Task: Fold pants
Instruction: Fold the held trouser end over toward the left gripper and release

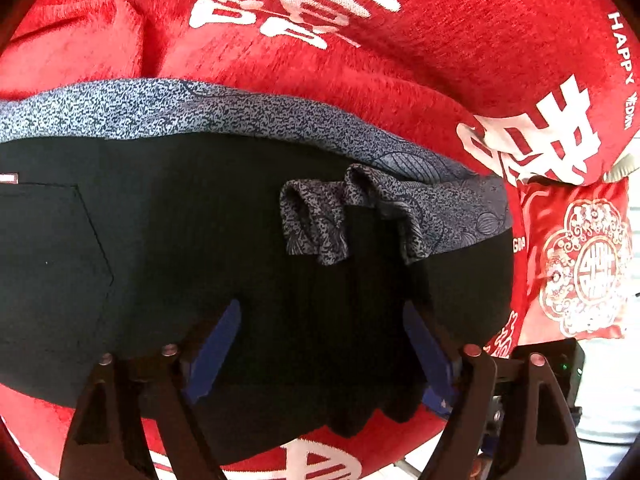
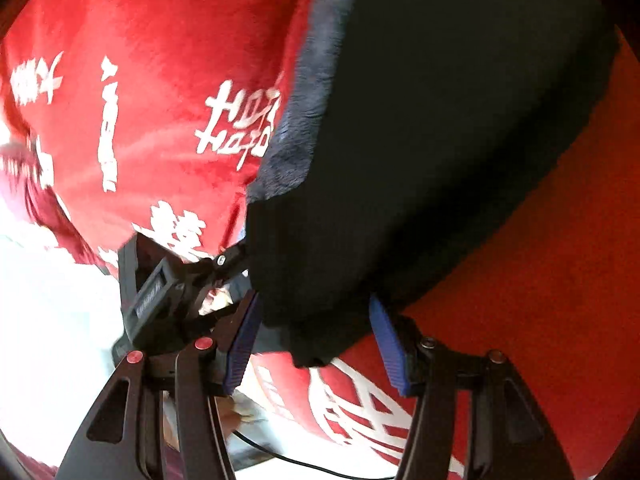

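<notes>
We hold both grippers, left (image 1: 322, 344) and right (image 2: 314, 340), released and straddling the pants (image 1: 200, 240) edge on the red blanket (image 1: 400, 60), ready to grab for folding.

A red plush blanket (image 1: 440, 40) with white characters carries the folded black pants (image 1: 200, 240), patterned lining showing.

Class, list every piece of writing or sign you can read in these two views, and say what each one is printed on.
"HAPPY": white letters on the red blanket, at its right edge.
Below it, a second word: too small to read.
Large white double-happiness signs "囍": same blanket.
Round white emblem on the red cushion: unreadable.
Right wrist view: blanket writing blurred.
</notes>
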